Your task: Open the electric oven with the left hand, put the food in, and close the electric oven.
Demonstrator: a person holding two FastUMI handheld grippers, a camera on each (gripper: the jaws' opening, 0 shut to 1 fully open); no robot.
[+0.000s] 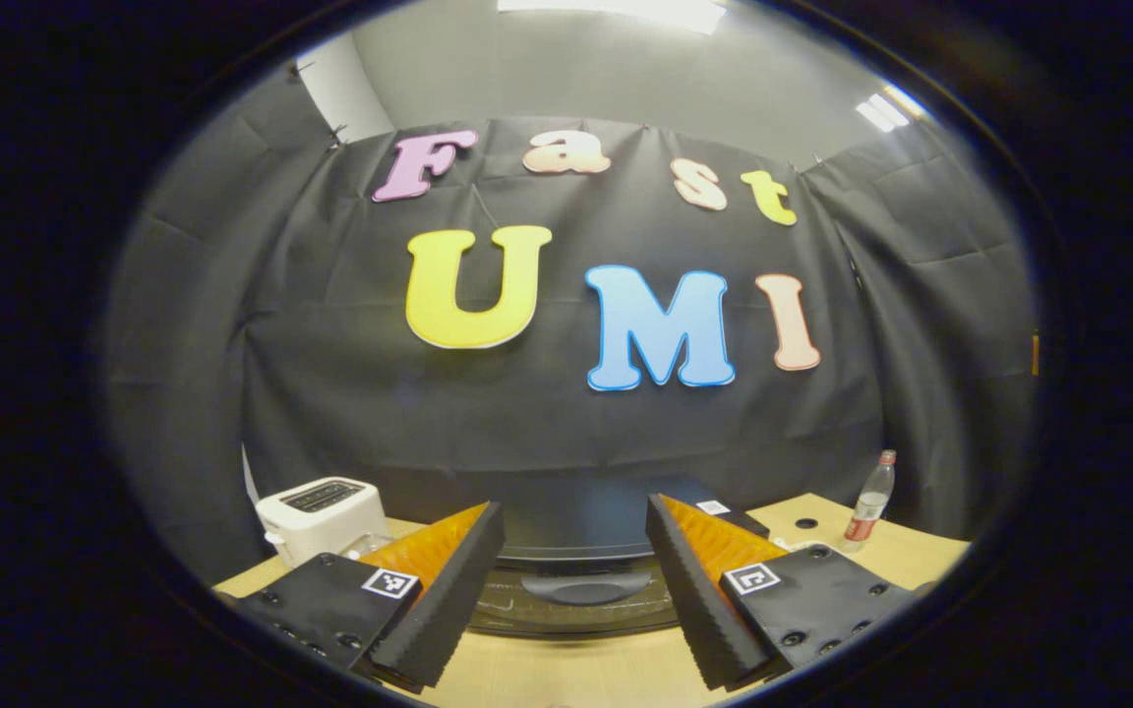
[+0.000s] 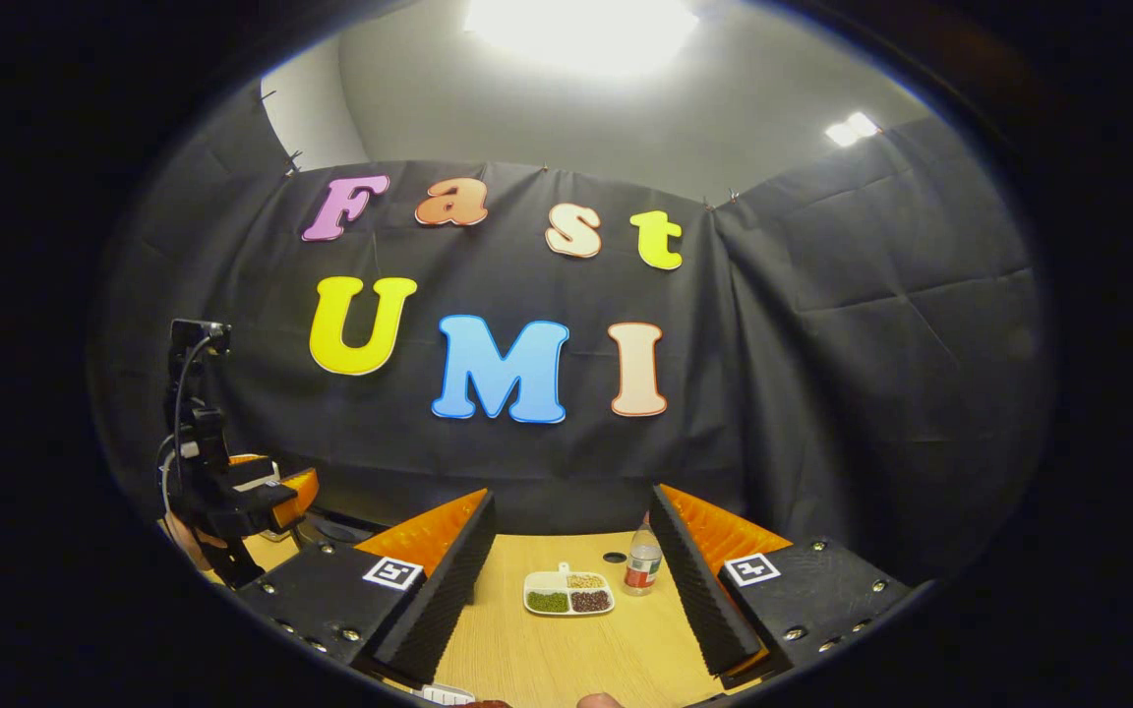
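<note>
Left gripper view: left gripper (image 1: pixel 574 600) spread wide, nothing between its fingers (image 1: pixel 448 590), hovering over the wooden tabletop (image 1: pixel 566 674). Dead ahead at 12 o'clock, just past the fingertips, sits the oven (image 1: pixel 581 551): black, low, a dark oval handle on its near face, door looks closed. At 10 o'clock, a white toaster (image 1: pixel 323 516) beside the oven. At 2 o'clock, farther back near the tabletop's far edge, a clear bottle (image 1: pixel 869 503) with red cap and red label, upright. A dark round hole (image 1: pixel 805 523) in the tabletop lies between oven and bottle.

Right gripper view: right gripper (image 2: pixel 571 590) also wide open and holding nothing. Between its fingers, at 12 o'clock on bare tabletop, a white tray (image 2: pixel 567 594) with three compartments of food, green, tan and dark brown. The bottle stands just right of the tray, partly hidden behind the right finger. At 9 o'clock, the left gripper, orange and black with a cable running up to a small black box on top; a hand (image 2: pixel 195 551) grips it from below. Black cloth wall closes the background.
</note>
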